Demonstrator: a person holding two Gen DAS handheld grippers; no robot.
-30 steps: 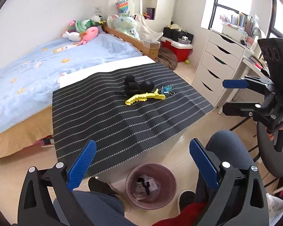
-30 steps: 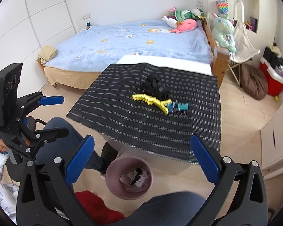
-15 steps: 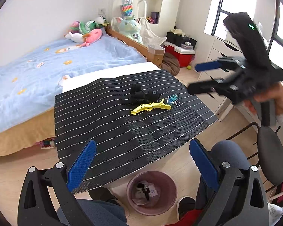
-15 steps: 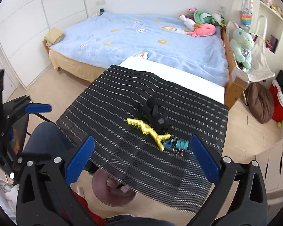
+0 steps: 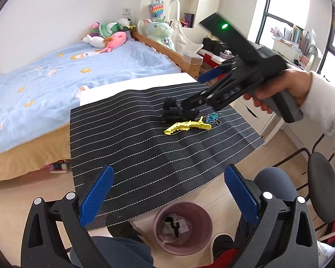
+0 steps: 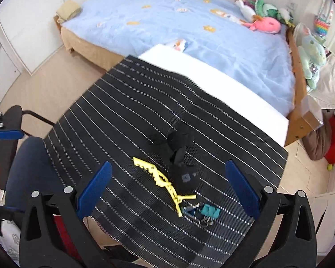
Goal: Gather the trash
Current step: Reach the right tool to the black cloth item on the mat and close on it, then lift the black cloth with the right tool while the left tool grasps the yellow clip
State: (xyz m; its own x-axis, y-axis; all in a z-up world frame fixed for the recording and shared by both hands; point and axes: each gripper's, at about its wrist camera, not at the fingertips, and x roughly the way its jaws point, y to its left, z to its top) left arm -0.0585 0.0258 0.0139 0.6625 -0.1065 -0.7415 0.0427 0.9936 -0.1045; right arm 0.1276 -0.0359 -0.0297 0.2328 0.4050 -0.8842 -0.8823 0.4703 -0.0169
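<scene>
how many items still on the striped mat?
3 clear groups: black crumpled object mid-mat, yellow hair clip touching its left side, teal binder clips nearest the right gripper. Clip count unclear; smaller bits may hide behind.

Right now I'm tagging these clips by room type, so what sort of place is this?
Most likely a child's bedroom at home: a bed with a light blue cover, plush toys by its headboard, and white drawers under a window. The work happens on a striped mat beside the bed.
</scene>
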